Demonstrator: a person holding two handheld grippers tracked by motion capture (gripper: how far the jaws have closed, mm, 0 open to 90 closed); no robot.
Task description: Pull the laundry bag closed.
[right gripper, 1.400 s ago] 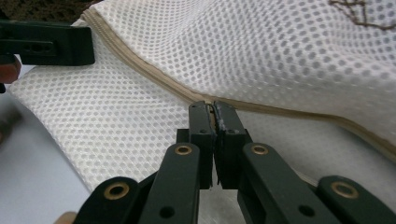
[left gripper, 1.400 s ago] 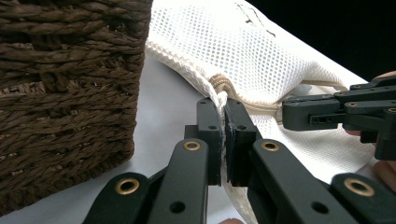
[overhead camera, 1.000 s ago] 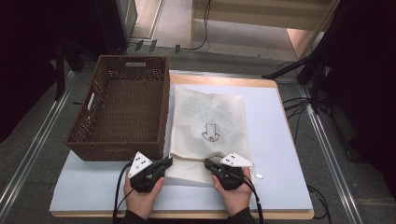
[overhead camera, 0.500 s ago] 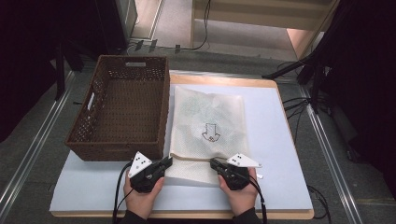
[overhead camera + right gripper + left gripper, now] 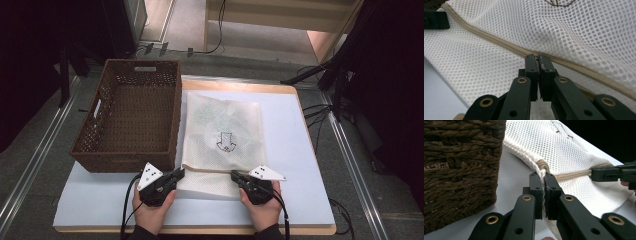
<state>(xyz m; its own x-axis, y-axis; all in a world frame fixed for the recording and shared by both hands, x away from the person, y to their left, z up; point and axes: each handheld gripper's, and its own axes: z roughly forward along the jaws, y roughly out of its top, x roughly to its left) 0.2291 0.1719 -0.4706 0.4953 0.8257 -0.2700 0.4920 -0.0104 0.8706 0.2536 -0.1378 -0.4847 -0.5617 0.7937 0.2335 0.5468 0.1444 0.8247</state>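
Note:
A white mesh bag [image 5: 222, 125] with a dark arrow mark lies flat on the white table top [image 5: 295, 150], its beige zipper [image 5: 499, 42] along the near edge. My left gripper [image 5: 179, 174] is shut on the bag's near left corner, pinching the mesh hem [image 5: 543, 173] at the zipper's end. My right gripper [image 5: 234, 176] is shut on the zipper line [image 5: 538, 58], with a small piece caught between its pads. In the left gripper view the right gripper [image 5: 604, 173] shows at the far right, on the zipper. The left gripper's jaw tip [image 5: 435, 18] shows at the upper left of the right gripper view.
A dark brown wicker basket [image 5: 130, 115] stands empty just left of the bag, its wall [image 5: 459, 162] close beside my left gripper. Cables and dark stands line the floor at the right. Bare table top lies right of the bag.
My right gripper has slid a little to the right along the bag's near edge. The left gripper has stayed where it was.

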